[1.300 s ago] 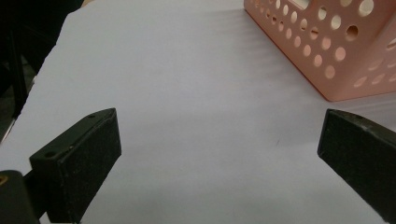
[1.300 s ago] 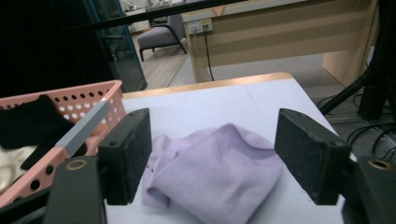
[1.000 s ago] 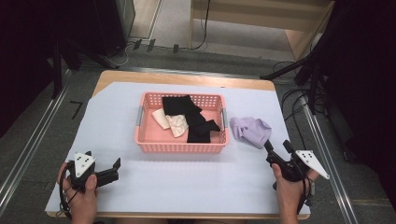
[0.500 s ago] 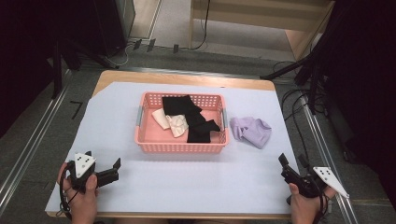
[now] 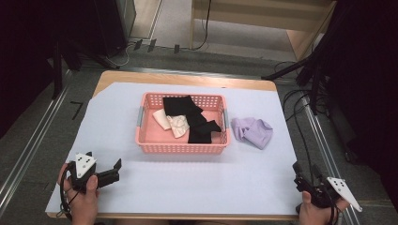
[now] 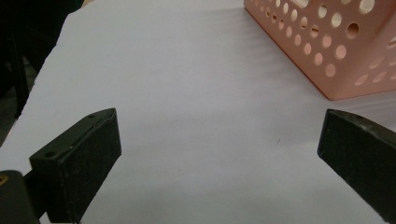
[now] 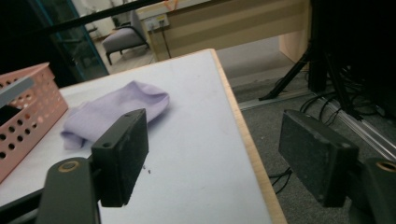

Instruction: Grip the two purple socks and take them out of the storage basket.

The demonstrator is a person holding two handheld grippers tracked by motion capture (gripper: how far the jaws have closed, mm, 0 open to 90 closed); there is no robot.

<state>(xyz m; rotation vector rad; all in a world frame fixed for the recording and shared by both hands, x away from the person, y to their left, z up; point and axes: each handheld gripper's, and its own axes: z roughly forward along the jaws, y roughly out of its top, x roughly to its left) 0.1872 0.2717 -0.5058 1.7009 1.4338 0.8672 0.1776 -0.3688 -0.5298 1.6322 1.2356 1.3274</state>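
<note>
The right tongs (image 5: pixel 306 174), jaws apart, have drawn back from the purple cloth (image 5: pixel 252 131); left tongs (image 5: pixel 111 168) stay apart.

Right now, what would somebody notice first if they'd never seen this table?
Most likely the pink basket in the middle of the table, holding black cloth and cream cloth. Next, the lilac cloth lying crumpled just right of it on the white table cover. At the near corners, the left gripper and right gripper wait open, holding nothing.
</note>
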